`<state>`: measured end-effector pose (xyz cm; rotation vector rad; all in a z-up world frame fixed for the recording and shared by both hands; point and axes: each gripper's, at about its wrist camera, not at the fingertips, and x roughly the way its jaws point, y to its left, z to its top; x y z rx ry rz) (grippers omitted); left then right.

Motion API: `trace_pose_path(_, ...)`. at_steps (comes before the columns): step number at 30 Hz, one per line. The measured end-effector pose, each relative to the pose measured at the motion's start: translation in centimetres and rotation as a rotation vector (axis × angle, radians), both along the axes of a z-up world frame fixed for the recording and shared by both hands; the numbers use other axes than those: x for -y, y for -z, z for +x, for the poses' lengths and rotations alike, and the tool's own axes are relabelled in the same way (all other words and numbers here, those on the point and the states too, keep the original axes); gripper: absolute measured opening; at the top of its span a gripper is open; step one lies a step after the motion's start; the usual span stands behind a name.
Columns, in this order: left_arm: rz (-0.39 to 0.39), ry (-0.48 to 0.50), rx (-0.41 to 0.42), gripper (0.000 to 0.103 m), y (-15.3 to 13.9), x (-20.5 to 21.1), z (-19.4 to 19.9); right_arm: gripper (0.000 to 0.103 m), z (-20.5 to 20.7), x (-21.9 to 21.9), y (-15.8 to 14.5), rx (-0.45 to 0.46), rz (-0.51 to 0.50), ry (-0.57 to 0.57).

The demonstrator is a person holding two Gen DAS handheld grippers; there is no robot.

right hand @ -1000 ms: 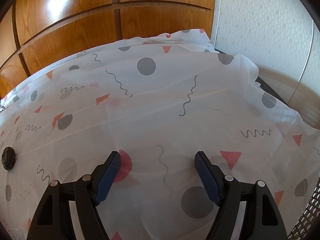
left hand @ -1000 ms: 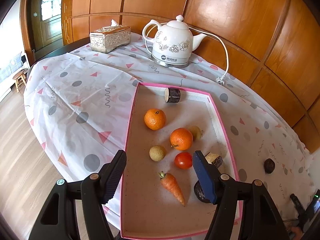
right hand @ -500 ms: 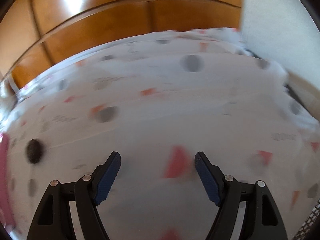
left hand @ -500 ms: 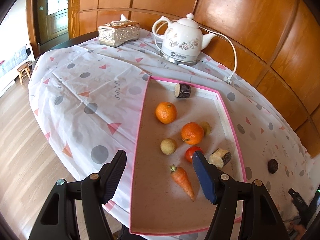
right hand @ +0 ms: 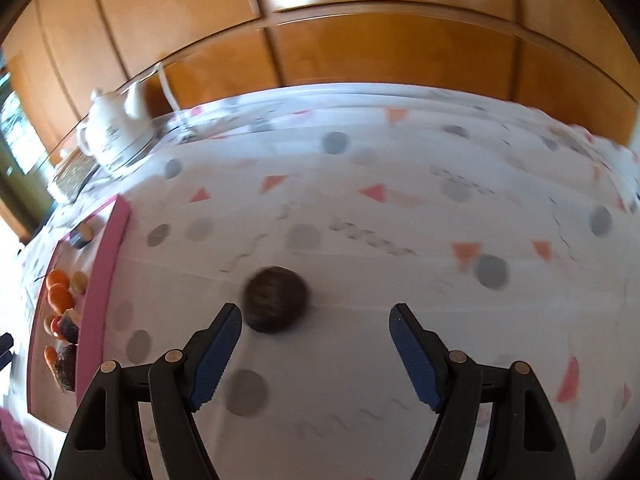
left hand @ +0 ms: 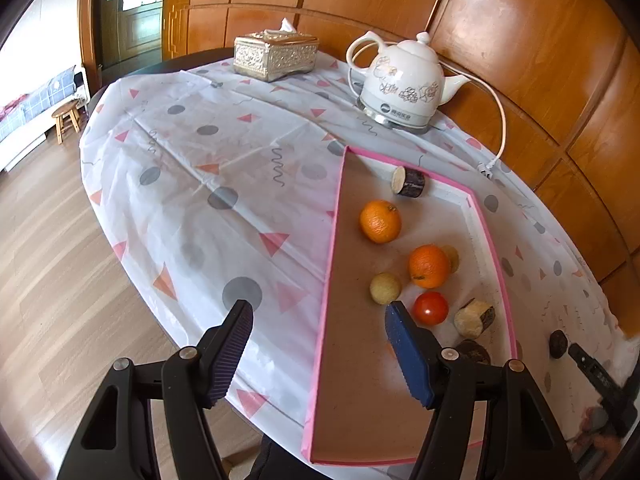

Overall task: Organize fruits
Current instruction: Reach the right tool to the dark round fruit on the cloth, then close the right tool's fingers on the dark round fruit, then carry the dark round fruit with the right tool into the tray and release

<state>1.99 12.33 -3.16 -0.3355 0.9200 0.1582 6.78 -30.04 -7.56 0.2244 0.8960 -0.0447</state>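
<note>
A pink-rimmed tray (left hand: 335,240) holds two oranges (left hand: 380,221) (left hand: 429,266), a red tomato (left hand: 430,308), a small yellowish fruit (left hand: 385,288), two cut wood-like pieces (left hand: 409,181) (left hand: 475,318) and a dark fruit (left hand: 472,350). My left gripper (left hand: 318,356) is open and empty above the tray's near left rim. A dark round fruit (right hand: 276,299) lies on the cloth outside the tray, just ahead of my open, empty right gripper (right hand: 316,356), nearer its left finger. It also shows in the left wrist view (left hand: 558,343).
A white kettle (left hand: 404,84) with a cord and a gold tissue box (left hand: 276,56) stand at the table's far side. Wooden wall panels curve behind the table. The table edge and wooden floor (left hand: 52,280) lie left. The tray (right hand: 100,280) shows left of the right gripper.
The right gripper has swung left, bringing the dark fruit from the far left to just ahead of its fingers. The left gripper has drifted left and back from the tray.
</note>
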Motion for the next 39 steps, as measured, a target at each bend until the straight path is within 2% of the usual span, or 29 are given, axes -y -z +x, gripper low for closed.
trace_pose_path(6,-0.003,-0.009,-0.006,0.069,0.2,-0.4,-0.1,0.075,2.4,-2.0,0.9,-0.042,-0.057,-0.04)
trace_pose_path(8,-0.006,-0.013,-0.012,0.069,0.4,-0.5,-0.1,0.07,3.1,-2.3,1.4,-0.065,-0.07,-0.045)
trace_pose_path(10,-0.006,-0.017,-0.015,0.069,0.5,-0.7,-0.1,0.054,3.5,-2.7,1.9,-0.087,-0.08,-0.063)
trace_pose_path(12,-0.008,-0.024,-0.018,0.069,0.7,-1.0,-0.1,0.047,3.8,-3.1,2.3,-0.103,-0.109,-0.078)
trace_pose_path(17,-0.011,-0.036,-0.022,0.069,0.9,-1.3,0.0,0.046,3.5,-3.3,2.2,-0.089,-0.141,-0.104)
trace_pose_path(21,-0.011,-0.045,-0.021,0.069,1.0,-1.5,0.0,0.046,3.7,-3.5,0.8,-0.059,-0.095,-0.118)
trace_pose_path(24,-0.013,-0.047,-0.024,0.069,1.1,-1.5,0.1,0.046,4.3,-4.8,-0.7,-0.027,-0.054,-0.17)
trace_pose_path(31,-0.023,-0.057,-0.032,0.069,1.5,-2.0,0.1,0.046,5.6,-12.3,-3.1,0.033,-0.027,-0.4)
trace_pose_path(39,-0.036,-0.077,-0.044,0.069,2.0,-2.8,0.0,0.046,7.0,-20.1,-3.4,0.036,-0.055,-0.588)
